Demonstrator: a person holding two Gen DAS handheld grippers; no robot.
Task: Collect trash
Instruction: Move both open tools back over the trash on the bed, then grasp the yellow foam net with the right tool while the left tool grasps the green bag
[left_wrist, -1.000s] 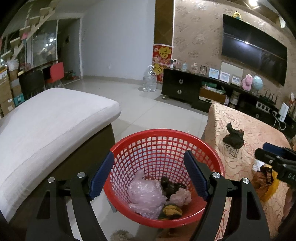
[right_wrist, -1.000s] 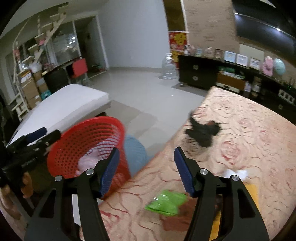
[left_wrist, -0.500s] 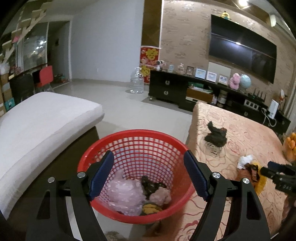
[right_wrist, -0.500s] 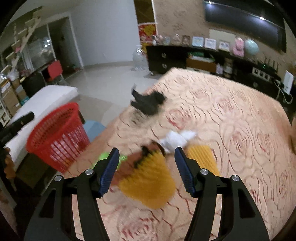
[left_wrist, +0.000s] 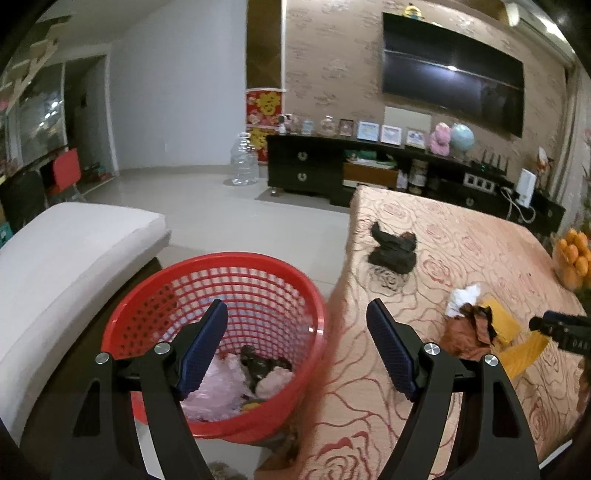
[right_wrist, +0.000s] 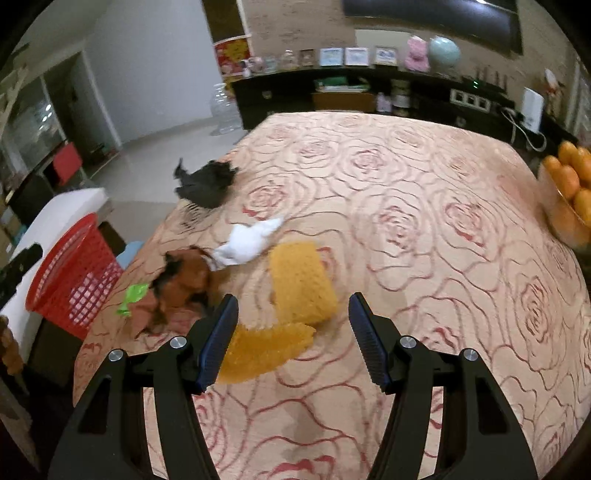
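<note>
Hovering my empty right claw (right_wrist: 291, 343), jaws apart, over the rose-patterned surface (right_wrist: 424, 206), I judged the yellow crinkled wrappers (right_wrist: 301, 282) just ahead light and soft: pinch a raised fold. My left claw (left_wrist: 295, 354) gaped, empty, near the red mesh plastic basket (left_wrist: 221, 295).

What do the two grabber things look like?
Both look alike. The left gripper and the right gripper each have two black plastic arms that fork apart, with round silver bolts at the joints. Their fingers are flat dark-blue pads with a bumpy, ridged grip surface. No cables or sleeves show. Seen from the left camera, the right one has white lettering on its side, too small to read.
</note>
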